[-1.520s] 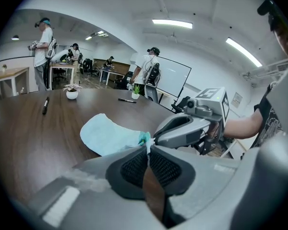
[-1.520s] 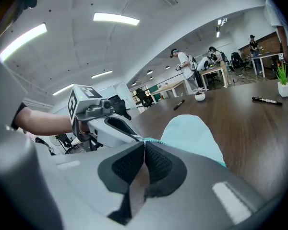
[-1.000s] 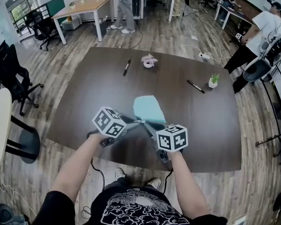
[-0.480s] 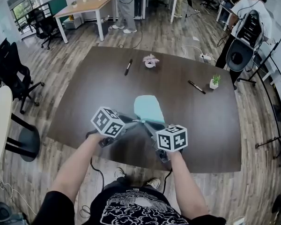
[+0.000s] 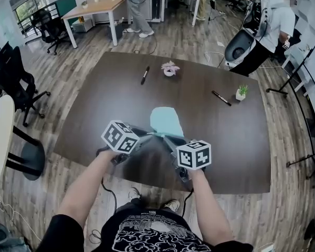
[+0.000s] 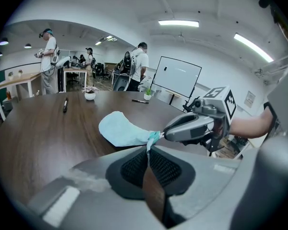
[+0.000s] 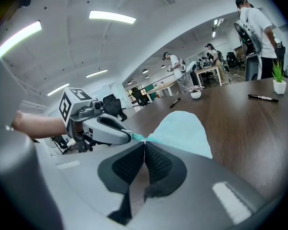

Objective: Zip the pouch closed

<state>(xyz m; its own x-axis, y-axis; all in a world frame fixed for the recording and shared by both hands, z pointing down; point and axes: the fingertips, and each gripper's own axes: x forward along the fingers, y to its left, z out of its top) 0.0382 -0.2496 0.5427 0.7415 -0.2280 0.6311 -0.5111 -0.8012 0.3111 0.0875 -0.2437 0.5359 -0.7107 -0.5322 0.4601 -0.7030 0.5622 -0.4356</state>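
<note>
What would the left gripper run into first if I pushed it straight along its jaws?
The left gripper is shut on the pouch end; pushed on, it would probably crumple that into the right gripper, whose tips sit just beyond, slightly right. Depth is hard to judge.

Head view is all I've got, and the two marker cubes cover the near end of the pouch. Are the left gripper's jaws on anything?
Observer: Yes. In the left gripper view, the left gripper has its jaws together on a thin teal strip at the near corner of the pouch.
Operator: And the right one?
Observer: The right gripper view shows the right gripper shut on the pouch's edge at that same corner, its tips almost meeting the left's.
Operator: Is the pouch off the table?
Observer: Only that corner seems lifted. The rest lies flat on the table.
</note>
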